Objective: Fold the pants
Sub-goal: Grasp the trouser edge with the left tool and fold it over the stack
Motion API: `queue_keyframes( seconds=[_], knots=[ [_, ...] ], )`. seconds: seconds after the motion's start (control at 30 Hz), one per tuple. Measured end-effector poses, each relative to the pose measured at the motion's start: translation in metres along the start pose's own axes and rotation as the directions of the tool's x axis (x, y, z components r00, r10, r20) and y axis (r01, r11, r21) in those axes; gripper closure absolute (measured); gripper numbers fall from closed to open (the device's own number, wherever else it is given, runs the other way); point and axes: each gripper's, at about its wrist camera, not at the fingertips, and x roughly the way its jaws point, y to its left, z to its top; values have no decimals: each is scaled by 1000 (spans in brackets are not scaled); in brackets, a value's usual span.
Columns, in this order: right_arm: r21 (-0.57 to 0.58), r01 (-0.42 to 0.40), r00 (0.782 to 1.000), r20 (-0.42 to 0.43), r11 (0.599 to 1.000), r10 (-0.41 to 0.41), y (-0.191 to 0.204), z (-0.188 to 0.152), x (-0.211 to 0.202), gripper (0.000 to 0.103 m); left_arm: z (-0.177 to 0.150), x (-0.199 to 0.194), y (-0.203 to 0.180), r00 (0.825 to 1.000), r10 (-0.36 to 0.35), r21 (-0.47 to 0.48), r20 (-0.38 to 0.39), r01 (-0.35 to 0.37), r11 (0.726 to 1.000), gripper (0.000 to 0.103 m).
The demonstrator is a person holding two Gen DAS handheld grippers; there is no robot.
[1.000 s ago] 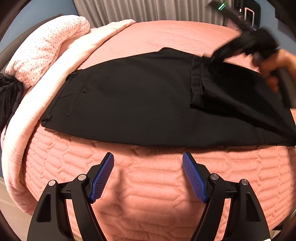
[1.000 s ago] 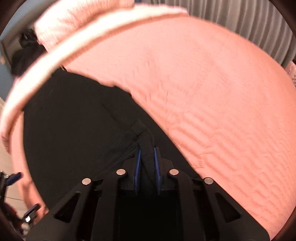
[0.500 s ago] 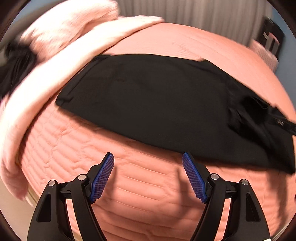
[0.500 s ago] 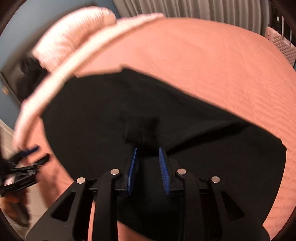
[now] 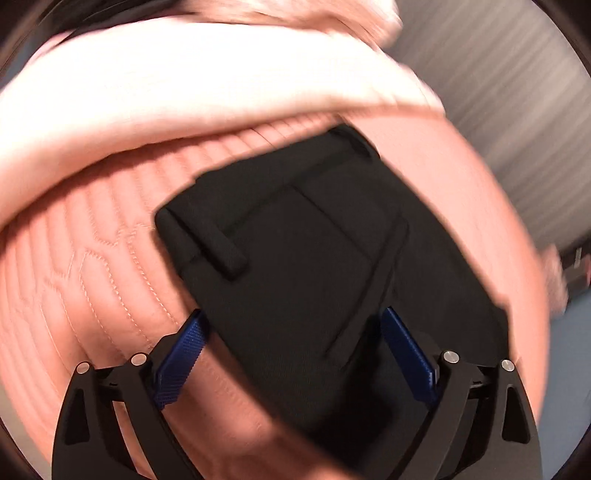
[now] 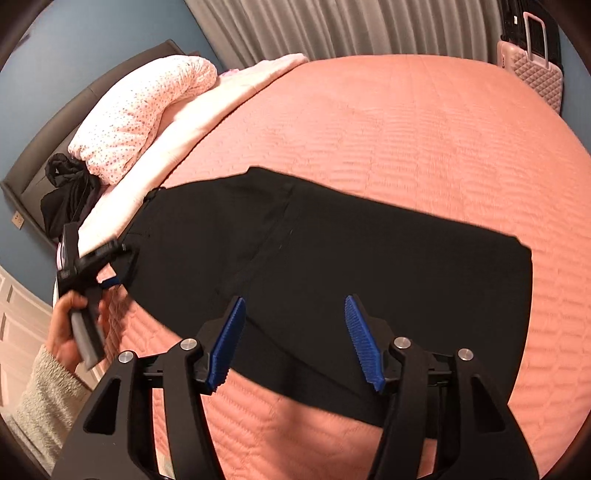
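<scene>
Black pants (image 6: pixel 351 258) lie folded over on the salmon quilted bedspread (image 6: pixel 406 129), waistband end toward the left. My right gripper (image 6: pixel 294 299) hovers over the near edge of the pants, its jaws opening and nothing pinched between the blue pads. In the left wrist view the waistband end of the pants (image 5: pixel 295 240) with a belt loop (image 5: pixel 221 247) fills the middle. My left gripper (image 5: pixel 291 314) straddles that fabric from above, jaws opening wide, pads not pressing on it. The right wrist view shows the left gripper (image 6: pixel 118 264) at the waistband corner, held by a hand (image 6: pixel 68 332).
A pale pink blanket (image 6: pixel 207 122) and a dotted pillow (image 6: pixel 147 110) lie along the left of the bed, beside a heap of dark clothing (image 6: pixel 66 199) and a grey headboard (image 6: pixel 92 96). Grey curtains (image 6: pixel 351 26) hang behind; a pink suitcase (image 6: pixel 532 74) stands far right.
My right gripper let go of the pant end it carried, drew back and opened; the pants now lie folded. My left gripper swung to the waistband end, rolled, and opened wider.
</scene>
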Motion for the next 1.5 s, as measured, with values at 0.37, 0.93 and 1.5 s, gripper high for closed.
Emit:
queue_keyframes(
  seconds=[0.37,0.93,1.5],
  knots=[
    [84,34,999,-9,996,-33,-17,-16,0,47,30,5,-16,981,-108,-5,159,110,994,80],
    [328,211,974,10,921,-226,-147,-75,-80,41,-315,-54,-303,950,-173,921,-261,299,249,84],
    [316,-145,987,-21,938,160,-153,-15,-8,41,-369,-146,-309,900,-280,888,-333,400,226,60]
  ],
)
